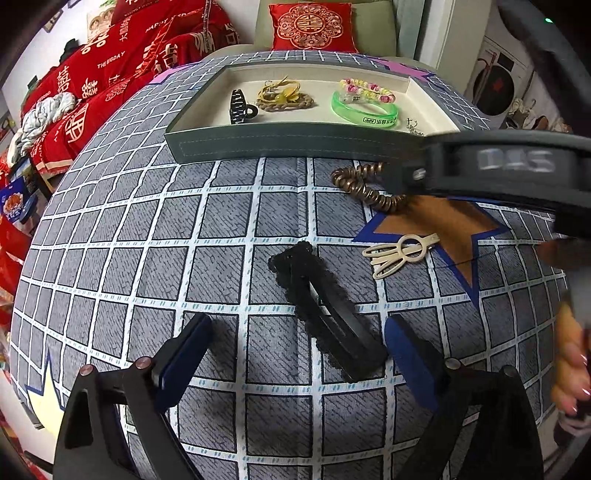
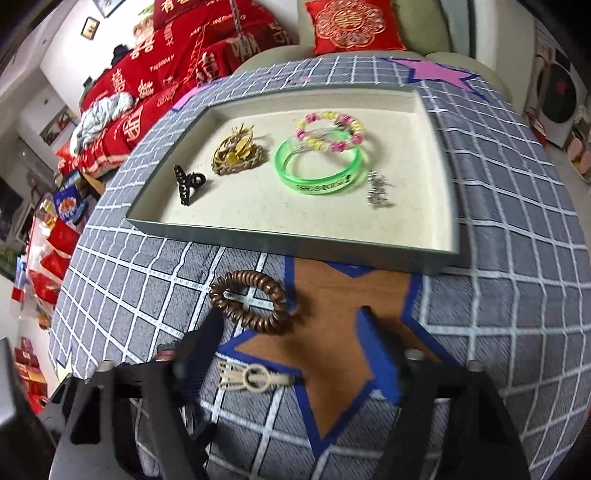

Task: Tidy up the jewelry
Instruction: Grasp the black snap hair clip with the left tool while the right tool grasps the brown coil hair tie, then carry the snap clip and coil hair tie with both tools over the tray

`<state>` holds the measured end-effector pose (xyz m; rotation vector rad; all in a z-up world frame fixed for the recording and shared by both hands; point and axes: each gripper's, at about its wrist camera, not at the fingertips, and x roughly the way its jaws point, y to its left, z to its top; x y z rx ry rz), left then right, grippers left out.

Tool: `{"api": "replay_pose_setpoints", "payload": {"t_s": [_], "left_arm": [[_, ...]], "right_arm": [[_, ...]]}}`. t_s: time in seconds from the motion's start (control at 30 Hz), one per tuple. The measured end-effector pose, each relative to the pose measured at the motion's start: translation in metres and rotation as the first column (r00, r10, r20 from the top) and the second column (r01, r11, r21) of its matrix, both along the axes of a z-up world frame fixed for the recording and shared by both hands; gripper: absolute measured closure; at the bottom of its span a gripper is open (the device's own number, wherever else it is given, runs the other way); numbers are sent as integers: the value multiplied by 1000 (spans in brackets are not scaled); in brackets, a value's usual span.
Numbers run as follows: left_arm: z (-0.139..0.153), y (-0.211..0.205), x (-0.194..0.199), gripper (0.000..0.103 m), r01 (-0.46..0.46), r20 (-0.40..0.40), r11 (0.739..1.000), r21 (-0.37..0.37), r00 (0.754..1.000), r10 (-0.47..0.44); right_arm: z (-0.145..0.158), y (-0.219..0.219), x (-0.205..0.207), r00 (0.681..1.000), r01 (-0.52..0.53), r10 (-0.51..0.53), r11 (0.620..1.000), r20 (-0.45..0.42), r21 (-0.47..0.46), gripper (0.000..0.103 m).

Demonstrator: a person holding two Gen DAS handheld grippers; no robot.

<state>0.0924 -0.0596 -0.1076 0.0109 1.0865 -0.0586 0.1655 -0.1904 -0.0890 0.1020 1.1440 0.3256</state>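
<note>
Left wrist view: both hand-held grippers (image 1: pixel 299 354) (image 2: pixel 291 343) spread, black lace clip (image 1: pixel 325 314) between left fingers, tray (image 1: pixel 295 144) beyond.

Bare cloth (image 1: pixel 155 236) left of black clip (image 1: pixel 325 314); tray wall (image 1: pixel 288 142) blocks far side; cream clip (image 1: pixel 400 253), coil tie (image 1: pixel 364 188) crowd right.

The cloth (image 1: pixel 221 229) is grey, crossed by a white grid, with stars in brown (image 2: pixel 332 332) edged blue, pink (image 2: pixel 439 72) and yellow (image 1: pixel 44 402). The tray (image 1: pixel 295 142) is dark grey-green outside, cream inside. In it: a black claw clip (image 1: pixel 239 107), a gold-yellow tie (image 1: pixel 284 96), a clear green bangle (image 1: pixel 364 110), a pink-and-yellow bead bracelet (image 2: pixel 330 130), a silver chain (image 2: pixel 377 190). On the cloth: a bronze coil (image 2: pixel 251 301), a cream clip (image 1: pixel 400 253), a black lace clip (image 1: pixel 325 310). Both tools have black frames with navy pads (image 1: pixel 184 354). The cushion (image 1: pixel 312 26) is red with gold.
</note>
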Motion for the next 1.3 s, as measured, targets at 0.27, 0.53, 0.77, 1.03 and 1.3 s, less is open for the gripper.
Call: {"api": "replay_pose_setpoints", "payload": {"t_s": [0.27,0.53,0.77,1.03,1.3], "left_arm": [[6,-3,-6,27,47,22,999,1,999,-47],[12,7,-10,65,112,49,993,-46,993,-110],[14,15,-14,65,147,64,983,-114,988,-140],[26,22,-17,65,164,99,978,-133,984,-151],[39,32,-13,65,171,135,974,-149,979,-151]], "right_arm": [[-3,14,-2,999,-34,36,998,37,-47,89],[13,-8,-26,997,10,-8,1000,82,-24,91],[21,-27,-48,994,60,-62,998,92,23,91],[32,-37,-68,990,89,-96,994,104,66,91],[38,-40,-74,988,106,-114,991,102,79,91]]}}
